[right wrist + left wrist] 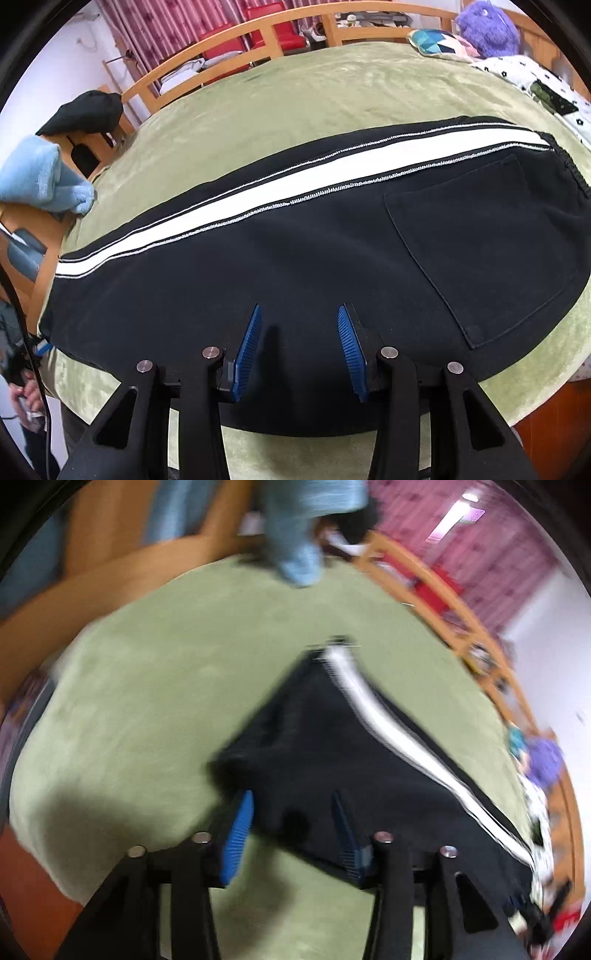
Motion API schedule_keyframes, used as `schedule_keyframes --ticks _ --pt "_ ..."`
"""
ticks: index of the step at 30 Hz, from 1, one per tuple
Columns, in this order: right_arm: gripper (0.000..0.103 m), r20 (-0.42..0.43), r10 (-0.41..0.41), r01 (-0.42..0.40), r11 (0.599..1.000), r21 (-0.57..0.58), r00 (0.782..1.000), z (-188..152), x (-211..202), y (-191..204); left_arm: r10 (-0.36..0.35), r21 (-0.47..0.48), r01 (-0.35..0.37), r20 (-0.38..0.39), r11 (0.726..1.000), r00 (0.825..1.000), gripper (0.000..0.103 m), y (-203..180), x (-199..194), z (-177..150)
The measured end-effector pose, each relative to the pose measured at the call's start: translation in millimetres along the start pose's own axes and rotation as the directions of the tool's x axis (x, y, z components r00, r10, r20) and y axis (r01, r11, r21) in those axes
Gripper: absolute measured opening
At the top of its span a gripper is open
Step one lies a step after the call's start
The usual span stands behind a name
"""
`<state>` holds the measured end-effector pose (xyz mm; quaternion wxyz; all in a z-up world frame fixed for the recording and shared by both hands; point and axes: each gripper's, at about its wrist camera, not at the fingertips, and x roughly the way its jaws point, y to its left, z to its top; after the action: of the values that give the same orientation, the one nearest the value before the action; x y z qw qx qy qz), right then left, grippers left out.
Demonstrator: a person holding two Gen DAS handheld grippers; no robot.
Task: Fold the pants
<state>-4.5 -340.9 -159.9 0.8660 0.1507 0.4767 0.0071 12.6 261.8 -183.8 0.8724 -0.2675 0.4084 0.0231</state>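
Black pants (295, 258) with a white side stripe (295, 177) lie flat across the green blanket (332, 85), back pocket (480, 240) to the right. My right gripper (300, 308) hovers over their near edge, open, with its blue pads apart and nothing pinched. The left wrist view is blurred. It shows the leg end of the pants (332, 738) on the blanket (166, 683). My left gripper (291, 797) is open at that end, and loose black cloth lies between its pads without being pressed.
A light blue cloth (40, 177) hangs at the bed's far left corner (299, 554). A wooden bed rail (221, 40) borders the far side. A purple plush toy (487, 26), a pillow (432, 40) and a patterned quilt (535, 81) sit at the right. A person's hand (26, 395) shows at lower left.
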Motion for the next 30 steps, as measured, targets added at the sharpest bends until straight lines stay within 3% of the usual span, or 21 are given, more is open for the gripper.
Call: schedule_keyframes --ticks 3,5,8,12,17,18,19,20,21,22,25,27,30 --pt "0.047 0.004 0.013 -0.013 1.000 0.003 1.000 -1 5 -1 -0.074 0.074 0.074 0.000 0.994 0.997 0.047 -22 -3 9" --pt "0.047 0.006 0.025 -0.025 1.000 0.016 1.000 1 10 -1 -0.072 0.127 0.069 0.020 0.989 0.997 0.051 -41 2 19" --pt "0.047 0.008 0.041 -0.041 0.999 0.021 0.999 4 13 2 -0.035 0.172 0.023 0.069 0.985 0.997 0.053 -63 21 44" --pt "0.047 0.007 0.018 -0.018 1.000 0.001 1.000 8 11 7 -0.002 0.140 -0.008 0.071 0.990 0.997 0.053 -66 57 86" --pt "0.047 0.006 -0.042 0.042 0.999 0.016 0.999 15 11 4 0.156 0.121 -0.165 0.076 0.979 0.985 0.053 -55 104 114" --pt "0.047 0.005 -0.044 0.044 0.999 0.025 0.999 15 12 2 0.159 0.102 -0.165 0.059 0.981 0.985 0.050 -49 114 117" --pt "0.047 0.004 -0.047 0.047 0.998 0.035 0.999 16 13 1 0.137 0.091 -0.140 0.044 0.986 0.990 0.029 -47 122 119" --pt "0.047 0.005 -0.048 0.048 0.998 0.042 0.999 16 14 1 0.100 0.097 -0.101 0.021 0.990 0.995 0.019 -47 129 121" --pt "0.047 0.006 -0.046 0.046 0.998 0.049 0.999 17 16 1 0.088 0.123 -0.089 0.013 0.988 0.996 0.016 -48 132 121" --pt "0.047 0.006 -0.043 0.043 0.997 0.058 0.999 18 19 1 0.104 0.150 -0.112 0.059 0.982 0.993 0.015 -50 126 121" --pt "0.047 0.003 -0.031 0.031 0.996 0.085 1.000 22 26 0 0.049 0.150 -0.074 0.167 0.986 0.985 0.015 -45 99 127" --pt "0.047 0.004 -0.028 0.028 0.995 0.100 1.000 23 27 0 0.065 0.149 -0.088 0.154 0.985 0.986 0.016 -42 106 133" --pt "0.047 -0.001 0.005 -0.005 0.995 0.099 1.000 20 29 5 0.145 0.127 -0.147 0.028 0.981 0.989 0.022 -36 146 132"
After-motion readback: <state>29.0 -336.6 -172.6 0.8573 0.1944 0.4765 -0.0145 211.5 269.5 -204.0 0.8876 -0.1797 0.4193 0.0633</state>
